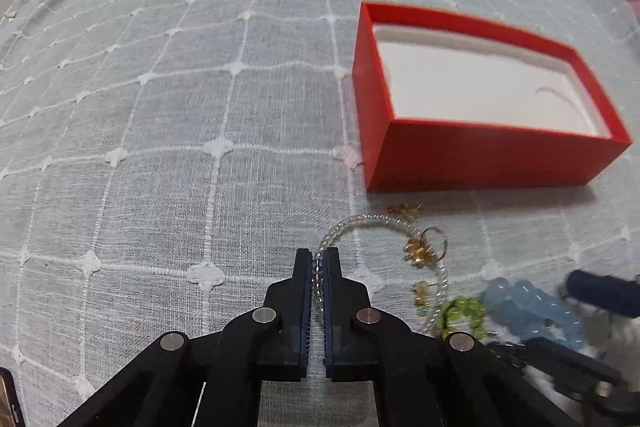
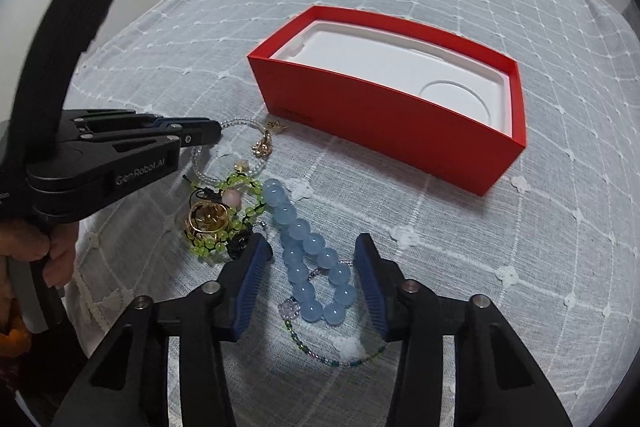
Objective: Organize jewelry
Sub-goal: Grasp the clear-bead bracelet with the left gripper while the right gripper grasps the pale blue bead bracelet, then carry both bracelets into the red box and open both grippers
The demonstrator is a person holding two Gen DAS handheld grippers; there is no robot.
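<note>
- Clear-beaded bracelet (image 1: 360,223): pinched between the pressed-together jaws of the left hand-held gripper (image 1: 319,259).
- Blue bead bracelet (image 2: 310,255): between the half-spread right hand-held gripper (image 2: 314,261) jaws, pads not touching.
- Red box (image 2: 400,123): beyond both, apparently empty; judged barely begun.

Soft, even indoor light, moderately bright, without glare. The red box (image 1: 460,163) casts a faint shadow toward the camera and looks smeared in the left wrist view. Fisheye bending curves the bedspread (image 2: 520,227) grid; dark vignette rings the right wrist view's corners.
</note>
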